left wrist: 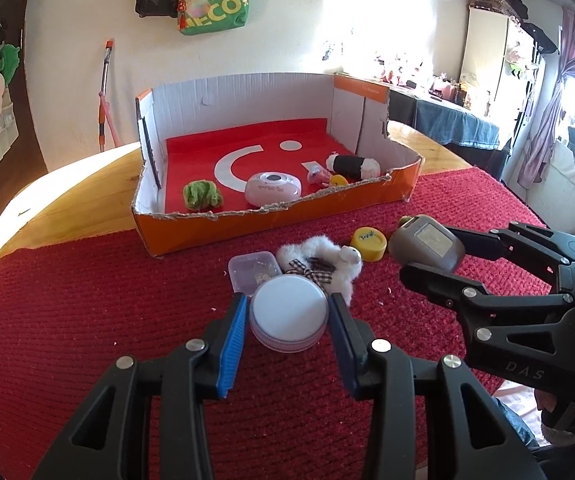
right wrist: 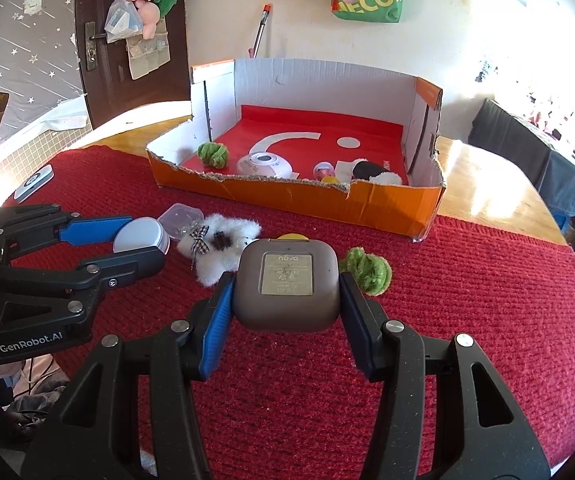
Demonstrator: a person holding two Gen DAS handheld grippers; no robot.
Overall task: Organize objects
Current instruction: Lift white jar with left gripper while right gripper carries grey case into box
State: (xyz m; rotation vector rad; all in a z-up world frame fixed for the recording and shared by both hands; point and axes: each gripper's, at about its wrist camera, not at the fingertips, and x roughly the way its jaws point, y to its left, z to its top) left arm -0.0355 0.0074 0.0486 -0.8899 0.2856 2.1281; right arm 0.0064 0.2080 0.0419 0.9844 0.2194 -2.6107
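The worktop (left wrist: 67,200), wooden under a red knitted cloth (left wrist: 87,320), carries an orange cardboard box (left wrist: 271,220) in the upper middle of both views; already inside it are a green fuzzy ball, a white oval gadget, a small capsule and a black-and-white plush roll.

Lower centre of the right wrist view, the right tongs (right wrist: 287,292) pinch a grey rounded-square device (right wrist: 287,280) by its two opposite sides. It looks like rigid, smooth plastic, probably light but slippery, so those flat flanks seem the best hold. Its label reads "nova"; the finer print is too small to read.

Lower centre of the left wrist view, the left tongs (left wrist: 289,316) pinch a round white-lidded tin (left wrist: 289,316) across its rim; stiff and likely light, though a curved wall can twist out of the grip.

Loose on the cloth lie a soft white plush (left wrist: 319,268), a clear plastic tub (left wrist: 253,270), a yellow cap (left wrist: 369,242) and a green pompom (right wrist: 365,270).

The tongs' bodies read "GenRobot.AI" and "DAS".
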